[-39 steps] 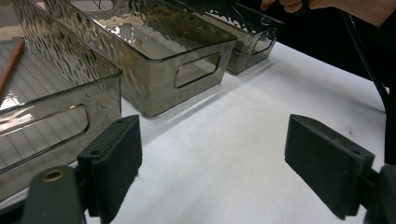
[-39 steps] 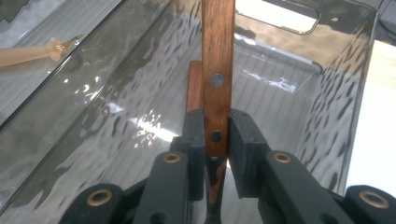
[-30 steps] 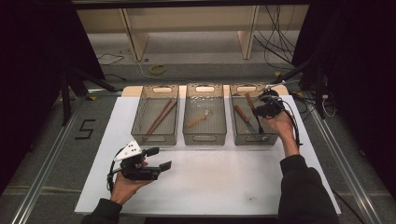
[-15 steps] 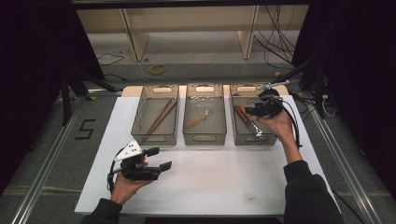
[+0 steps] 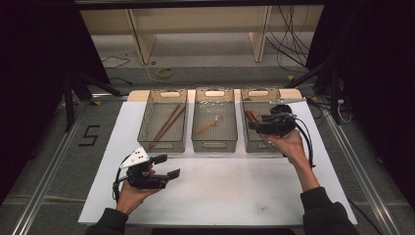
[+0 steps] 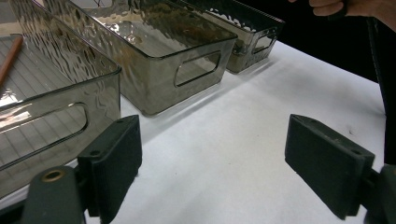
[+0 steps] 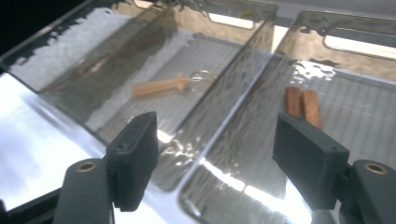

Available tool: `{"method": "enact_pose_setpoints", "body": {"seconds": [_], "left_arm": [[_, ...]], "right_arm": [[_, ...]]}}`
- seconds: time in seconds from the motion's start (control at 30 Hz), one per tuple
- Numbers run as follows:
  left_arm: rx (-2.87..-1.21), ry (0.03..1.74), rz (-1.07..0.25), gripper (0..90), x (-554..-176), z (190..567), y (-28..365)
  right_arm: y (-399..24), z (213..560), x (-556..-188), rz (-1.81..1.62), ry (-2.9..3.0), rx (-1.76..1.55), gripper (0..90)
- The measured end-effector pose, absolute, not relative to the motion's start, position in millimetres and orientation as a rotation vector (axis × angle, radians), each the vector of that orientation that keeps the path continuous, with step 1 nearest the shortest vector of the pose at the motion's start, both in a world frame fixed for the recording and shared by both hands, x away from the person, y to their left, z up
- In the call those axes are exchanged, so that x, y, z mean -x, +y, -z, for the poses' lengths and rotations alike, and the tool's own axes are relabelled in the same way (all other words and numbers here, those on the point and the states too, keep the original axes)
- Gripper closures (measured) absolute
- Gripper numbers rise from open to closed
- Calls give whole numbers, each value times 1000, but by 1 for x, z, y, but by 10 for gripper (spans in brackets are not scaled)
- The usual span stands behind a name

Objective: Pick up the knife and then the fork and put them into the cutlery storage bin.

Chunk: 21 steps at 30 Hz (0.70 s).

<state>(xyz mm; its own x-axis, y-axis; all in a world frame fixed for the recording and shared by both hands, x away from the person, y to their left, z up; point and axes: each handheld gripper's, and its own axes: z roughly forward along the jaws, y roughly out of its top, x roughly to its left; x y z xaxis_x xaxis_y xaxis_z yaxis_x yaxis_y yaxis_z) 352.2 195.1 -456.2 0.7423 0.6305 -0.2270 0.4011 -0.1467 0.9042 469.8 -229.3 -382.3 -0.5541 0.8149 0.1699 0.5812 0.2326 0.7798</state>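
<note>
Change: right tool [image 5: 250, 126] has drawn left off the right bin [image 5: 261, 95]; jaws just opened, empty.
High view: three clear bins on the tabletop [image 5: 235, 191]; left tool [image 5: 167, 166] open, near-left.
Right gripper view: two brown sticks [image 7: 303, 106] in the right bin.

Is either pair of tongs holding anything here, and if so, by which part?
Nothing is held. The right tongs have just been opening, empty, above the right bin holding brown sticks. The left tongs stand open over the white sheet.

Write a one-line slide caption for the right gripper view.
Open right gripper above the right bin, two brown sticks lying inside.
</note>
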Motion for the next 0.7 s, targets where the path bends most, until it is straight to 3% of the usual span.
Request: {"method": "enact_pose_setpoints", "body": {"seconds": [0.7], "left_arm": [[-1776, 815, -232, 184, -354, 457, 194]], "right_arm": [[-225, 398, -412, -1320, 2254, -1196, 273]]}}
